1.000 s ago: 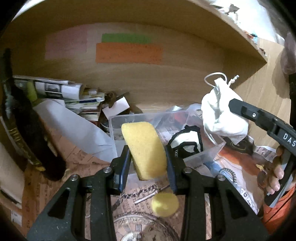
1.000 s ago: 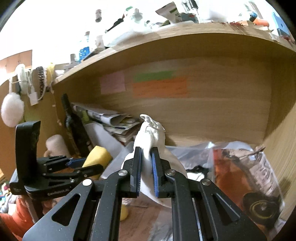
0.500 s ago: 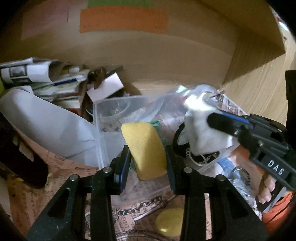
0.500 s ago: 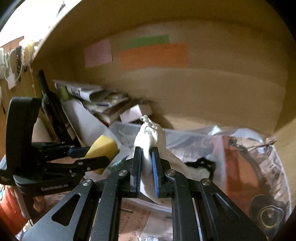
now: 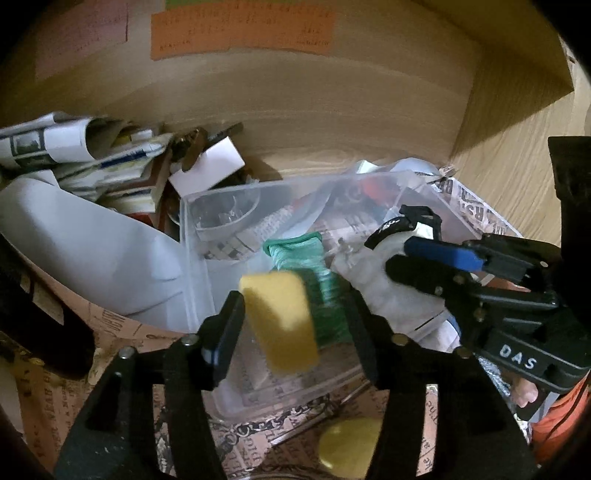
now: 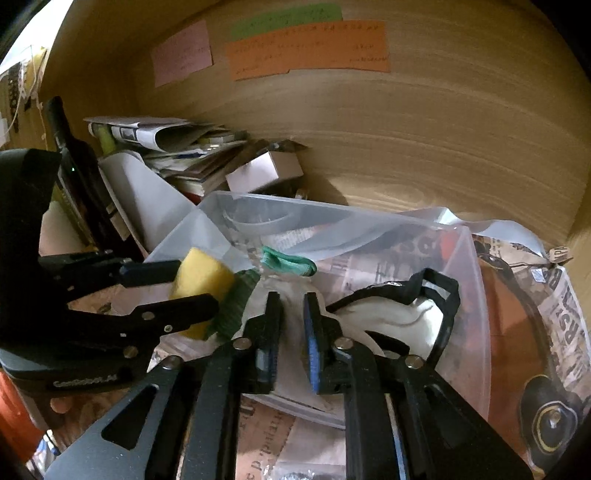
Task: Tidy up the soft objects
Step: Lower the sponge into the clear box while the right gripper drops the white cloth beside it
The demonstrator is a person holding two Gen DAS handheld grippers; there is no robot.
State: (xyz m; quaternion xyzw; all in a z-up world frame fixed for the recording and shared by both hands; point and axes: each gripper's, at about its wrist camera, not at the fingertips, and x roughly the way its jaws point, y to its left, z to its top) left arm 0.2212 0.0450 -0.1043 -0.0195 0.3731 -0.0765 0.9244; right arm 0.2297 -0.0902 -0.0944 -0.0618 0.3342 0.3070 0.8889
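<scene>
- Left gripper (image 5: 291, 325) spread wide, both pads clear of yellow sponge (image 5: 282, 319); long axis tilted upright, over clear bin (image 5: 192, 258) near-left corner.
- Right gripper (image 6: 291, 317) part open around white cloth (image 6: 291, 295), inside bin.

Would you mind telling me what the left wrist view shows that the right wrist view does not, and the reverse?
Only the left wrist view shows the small yellow ball lying in front of the clear plastic bin.

Only the right wrist view shows the dark bottle standing at the left and the green note on the back wall.

Both show the yellow sponge between the open left claw's fingers, the white cloth in the right claw, the green item and the orange note.
</scene>
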